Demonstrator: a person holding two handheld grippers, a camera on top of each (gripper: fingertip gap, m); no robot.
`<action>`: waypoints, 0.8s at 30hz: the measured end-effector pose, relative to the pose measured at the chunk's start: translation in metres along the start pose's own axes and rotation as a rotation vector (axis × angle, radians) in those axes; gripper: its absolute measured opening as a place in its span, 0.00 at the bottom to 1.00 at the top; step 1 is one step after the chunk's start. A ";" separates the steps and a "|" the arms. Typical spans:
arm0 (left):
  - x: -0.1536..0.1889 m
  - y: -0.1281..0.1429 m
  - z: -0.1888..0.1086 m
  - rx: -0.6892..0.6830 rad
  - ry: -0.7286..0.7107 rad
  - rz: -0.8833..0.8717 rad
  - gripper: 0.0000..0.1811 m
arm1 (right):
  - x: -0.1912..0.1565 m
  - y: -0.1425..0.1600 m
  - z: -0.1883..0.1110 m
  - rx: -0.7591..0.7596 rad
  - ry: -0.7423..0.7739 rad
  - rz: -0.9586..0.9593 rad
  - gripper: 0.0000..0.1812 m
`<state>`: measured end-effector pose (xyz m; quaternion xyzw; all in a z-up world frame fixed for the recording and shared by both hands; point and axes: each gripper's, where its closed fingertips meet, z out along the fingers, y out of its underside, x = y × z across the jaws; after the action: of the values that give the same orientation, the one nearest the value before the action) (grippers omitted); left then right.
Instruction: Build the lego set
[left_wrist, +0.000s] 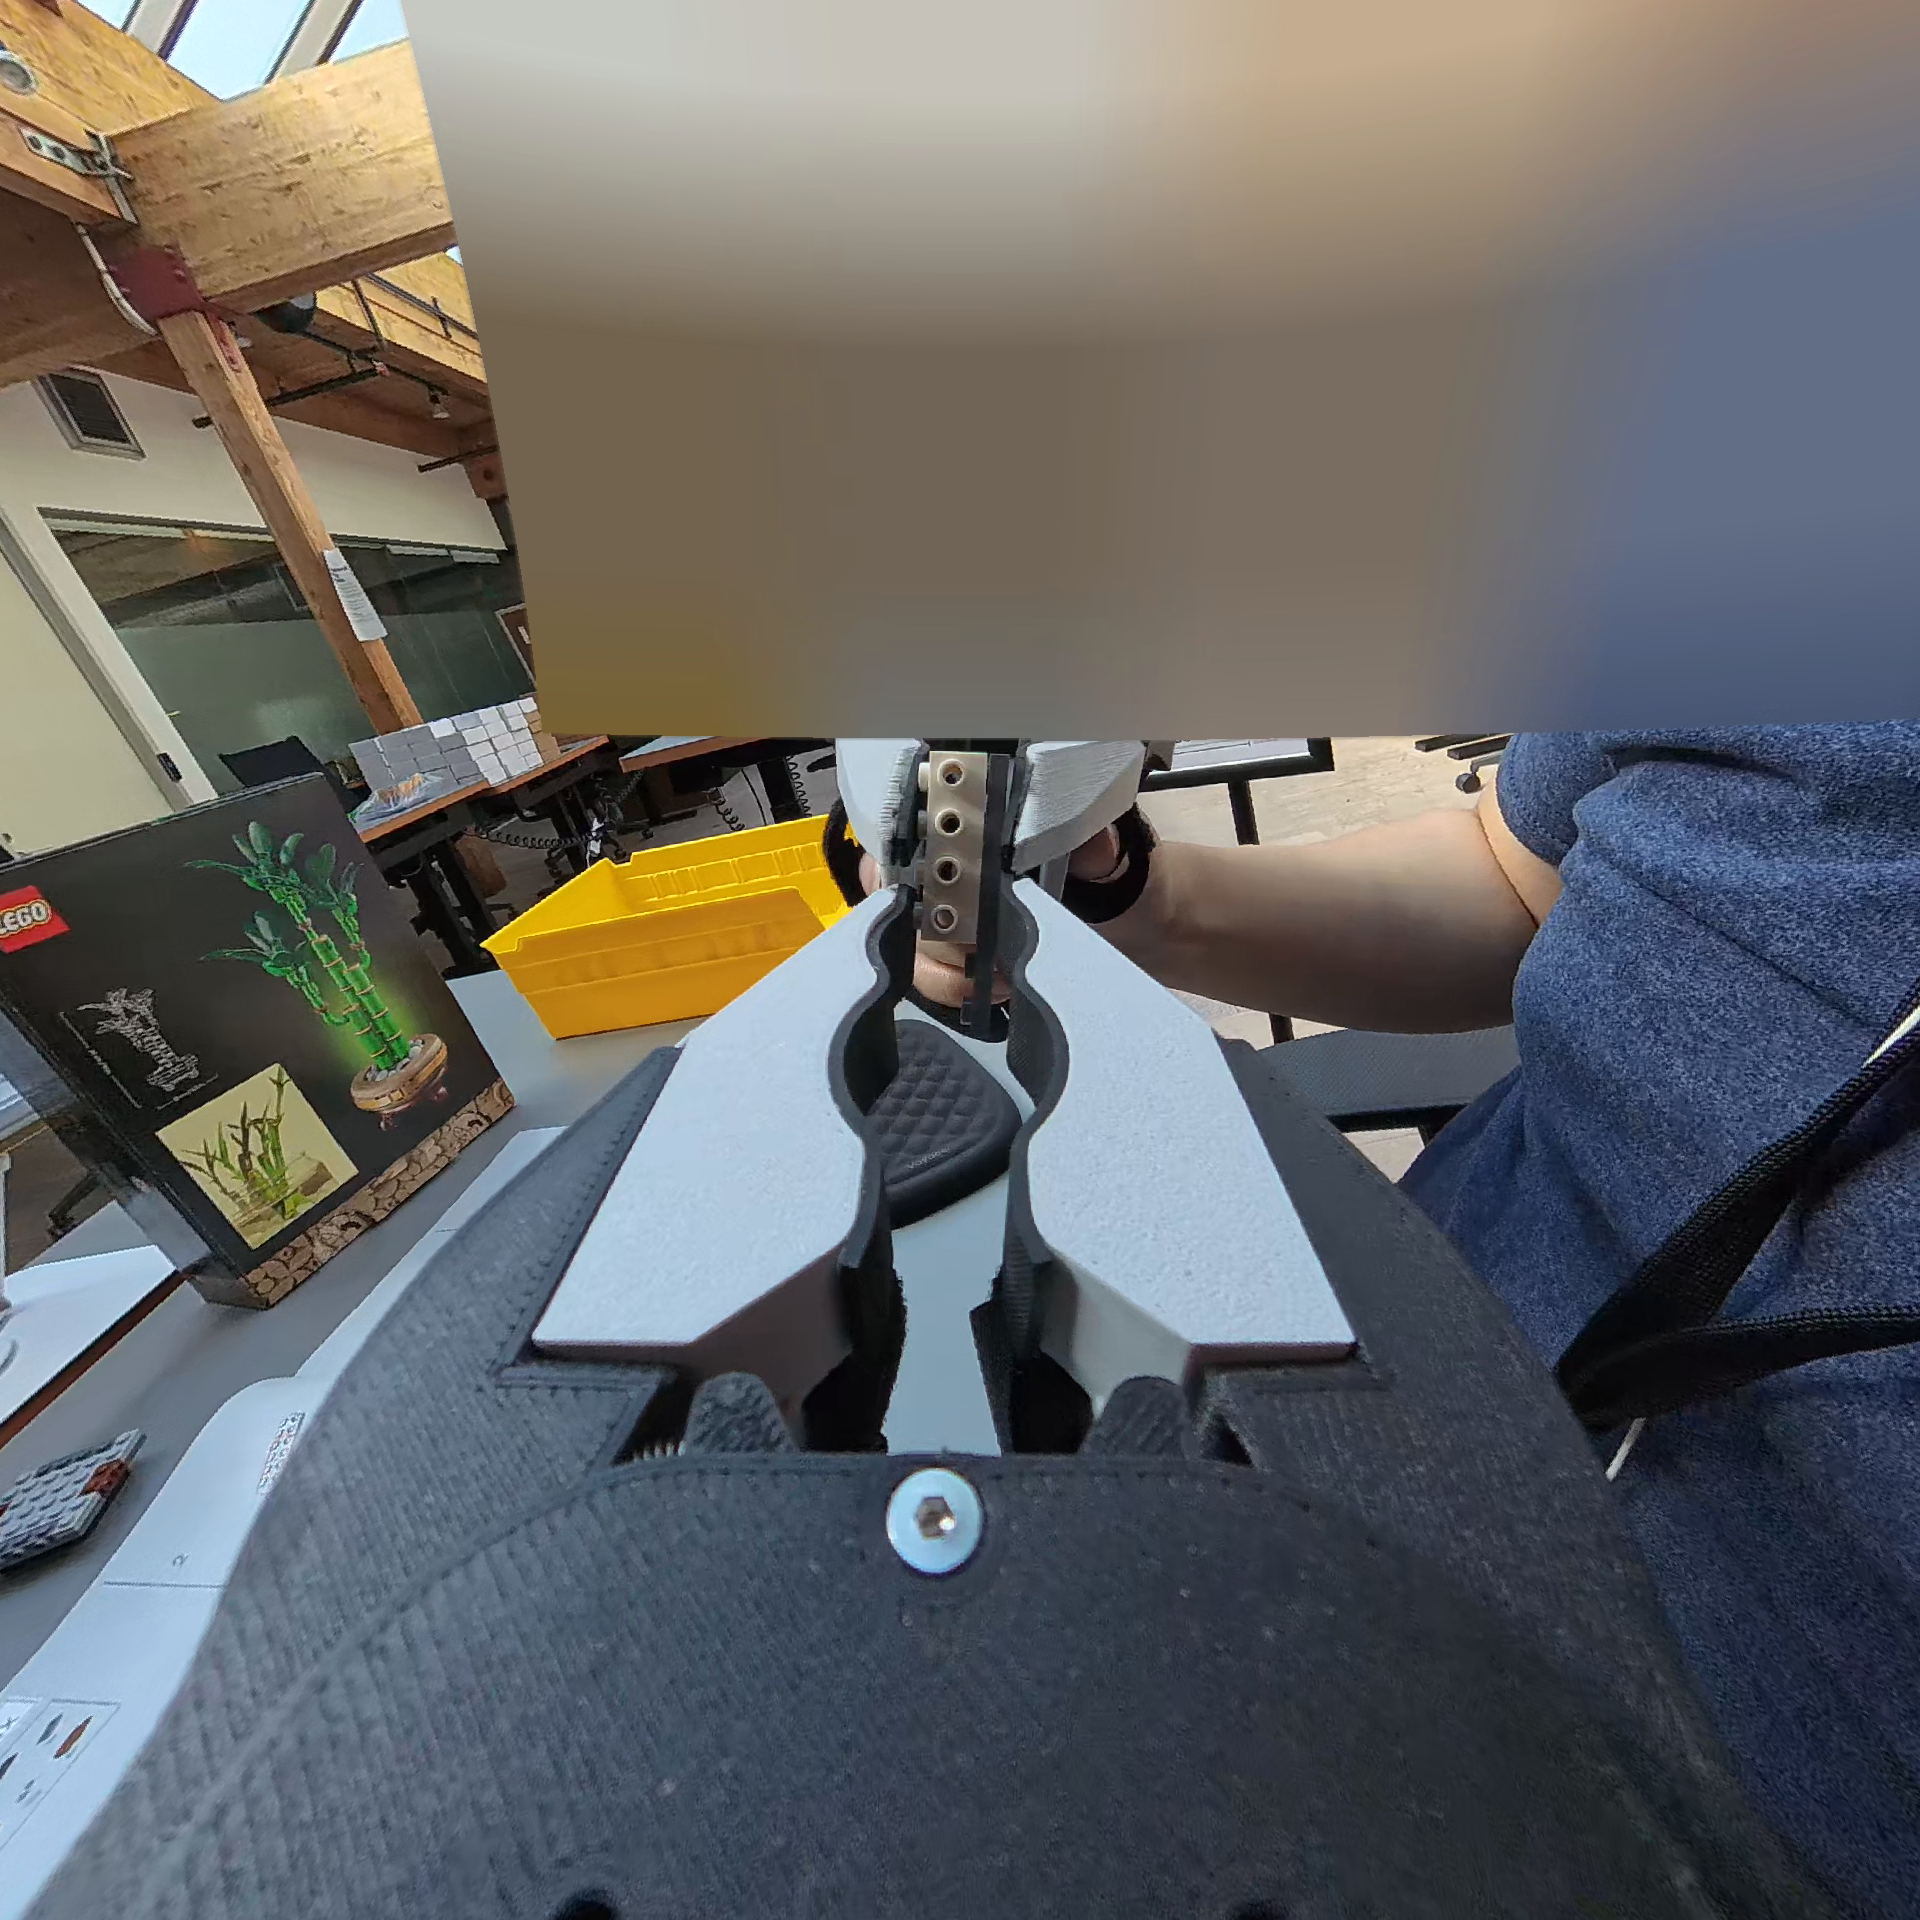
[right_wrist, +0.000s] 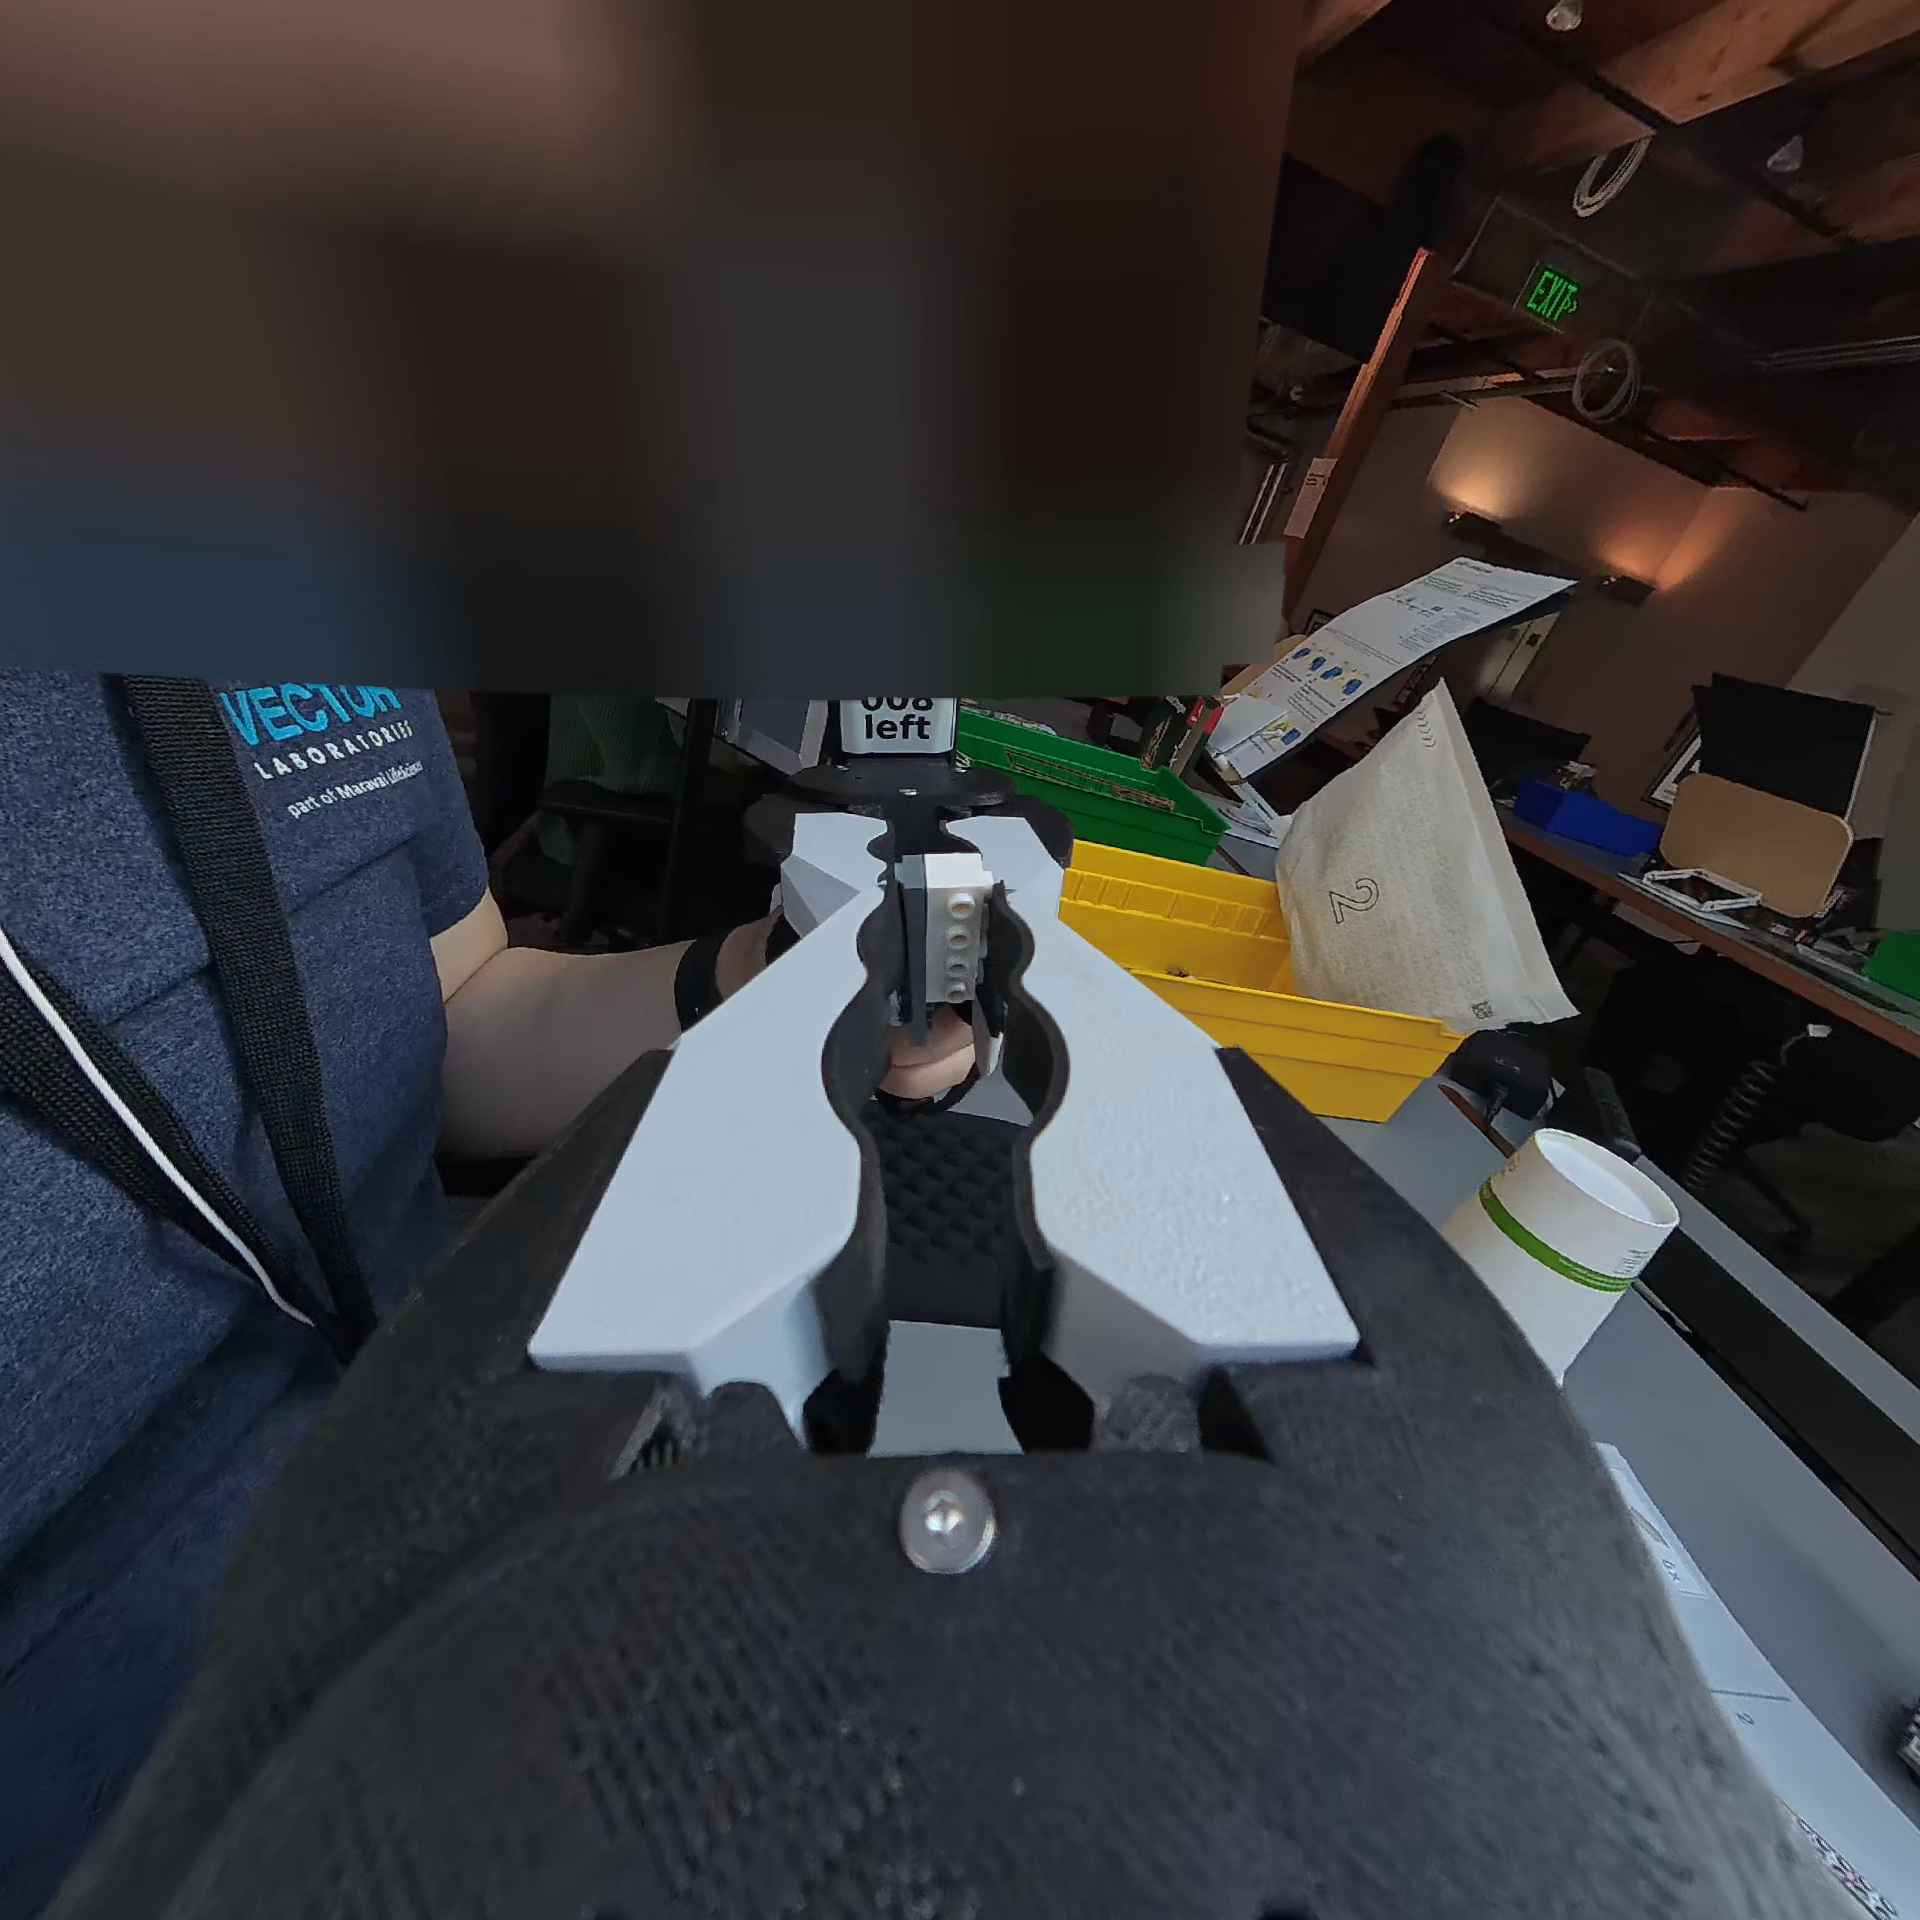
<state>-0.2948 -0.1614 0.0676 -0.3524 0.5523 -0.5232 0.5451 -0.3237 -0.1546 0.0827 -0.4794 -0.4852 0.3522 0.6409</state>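
A small lego assembly, a white four-stud brick (left_wrist: 949, 852) with a thin grey plate (right_wrist: 914, 956) against its side, is held in the air in front of the person. The two grippers meet tip to tip around it. My left gripper (left_wrist: 956, 920) has its jaws nearly closed on the lower end of the brick, whose hollow underside faces this camera. My right gripper (right_wrist: 948, 940) is closed on the same assembly (right_wrist: 958, 930), whose studs face this camera. The other gripper's white fingers (left_wrist: 1075, 805) show just beyond the brick. A hand shows behind the tips.
The lego set's box (left_wrist: 239, 1029) stands at the left on the grey table (left_wrist: 488, 997). A yellow bin (left_wrist: 665, 935) sits behind; it also shows in the right wrist view (right_wrist: 1247, 977) with a green bin (right_wrist: 1081, 795), a white paper bag (right_wrist: 1403, 894) and a paper cup (right_wrist: 1558, 1236). A small grey build (left_wrist: 62, 1496) lies at the lower left. Less than 4 cm separates the two grippers' tips.
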 end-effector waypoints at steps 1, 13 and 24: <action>0.000 0.000 0.000 0.001 0.000 -0.001 0.07 | 0.000 0.000 0.000 0.000 0.002 0.002 0.08; -0.001 -0.002 -0.001 0.017 -0.003 -0.009 0.07 | 0.001 0.000 0.001 0.004 0.000 0.012 0.07; -0.002 0.000 -0.003 0.004 -0.007 0.000 0.07 | 0.002 0.001 0.002 0.044 -0.034 0.088 0.07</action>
<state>-0.2970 -0.1593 0.0674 -0.3532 0.5494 -0.5231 0.5475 -0.3247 -0.1523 0.0825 -0.4801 -0.4665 0.3986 0.6269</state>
